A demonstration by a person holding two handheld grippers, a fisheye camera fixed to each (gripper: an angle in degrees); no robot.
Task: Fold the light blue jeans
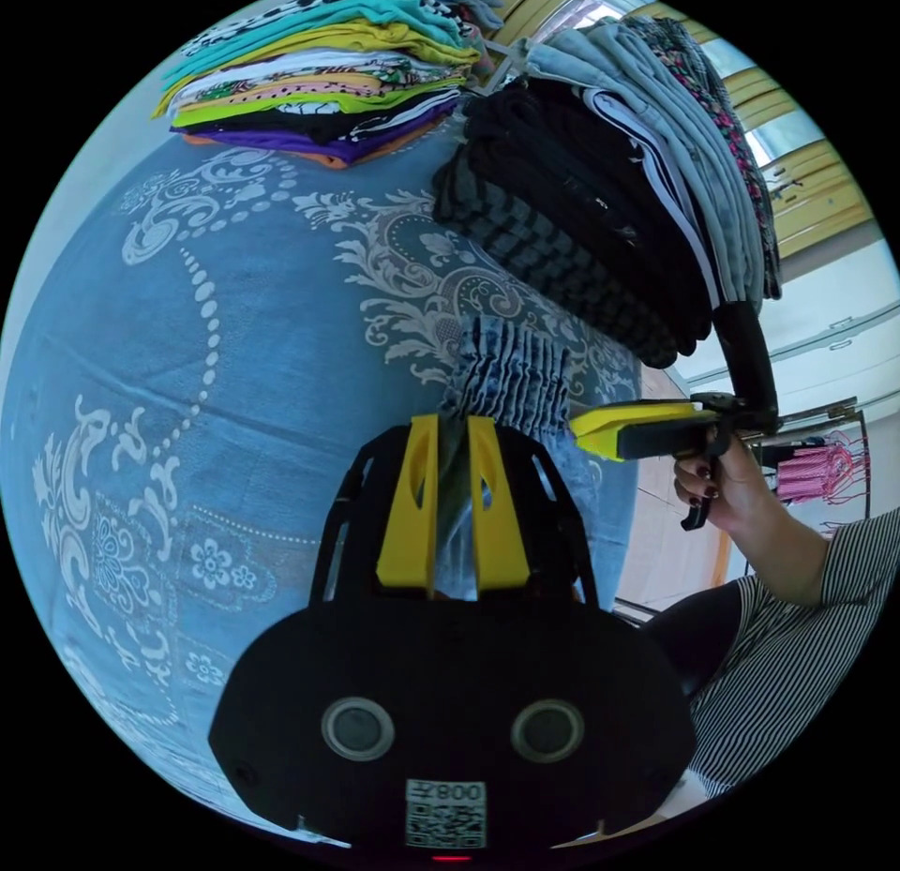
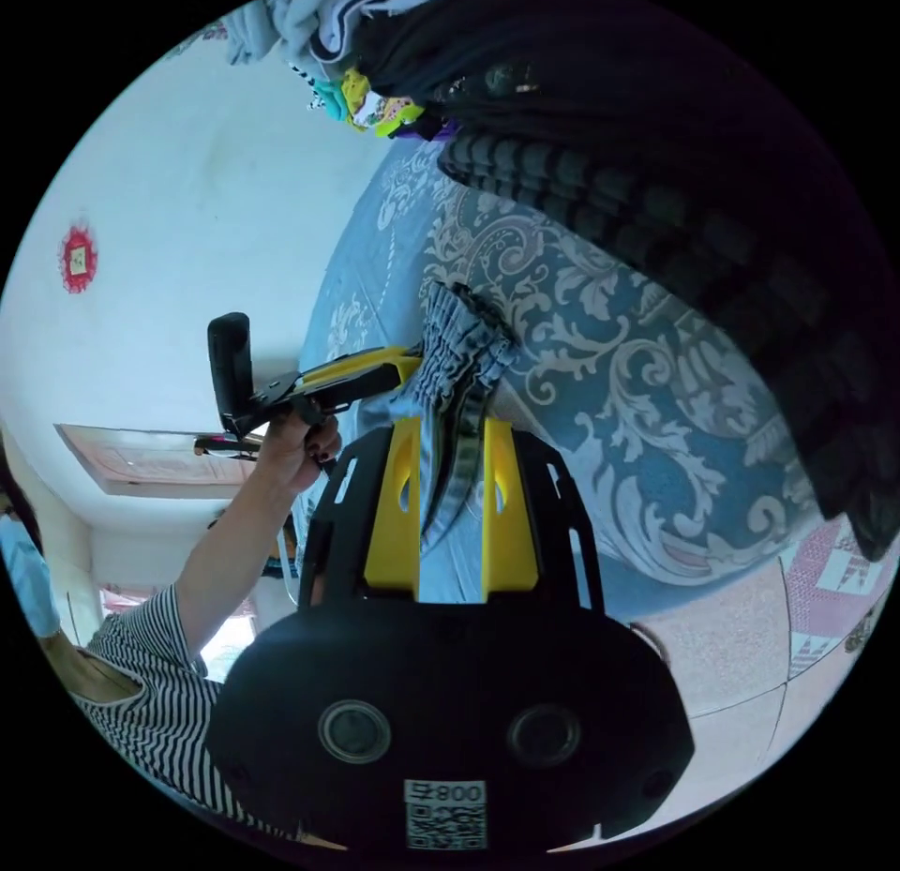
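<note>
The light blue jeans [image 1: 511, 374] hang bunched at their elastic, gathered waistband over a blue patterned bedspread [image 1: 234, 365]. In the left gripper view my left gripper [image 1: 453, 423] is shut on one end of the waistband. My right gripper [image 1: 589, 430], held in a hand, pinches the other end just to the right. In the right gripper view the right gripper [image 2: 450, 426] is shut on the jeans [image 2: 459, 341], whose cloth runs down between its jaws. There the left gripper [image 2: 405, 363] bites the waistband's far edge.
A tall dark pile of folded clothes [image 1: 581, 224] stands close behind the jeans, and a colourful folded stack [image 1: 319, 74] lies farther back. A person in a striped top [image 1: 806, 646] is at the bed's edge. Pink tiled floor [image 2: 741, 655] lies beside the bed.
</note>
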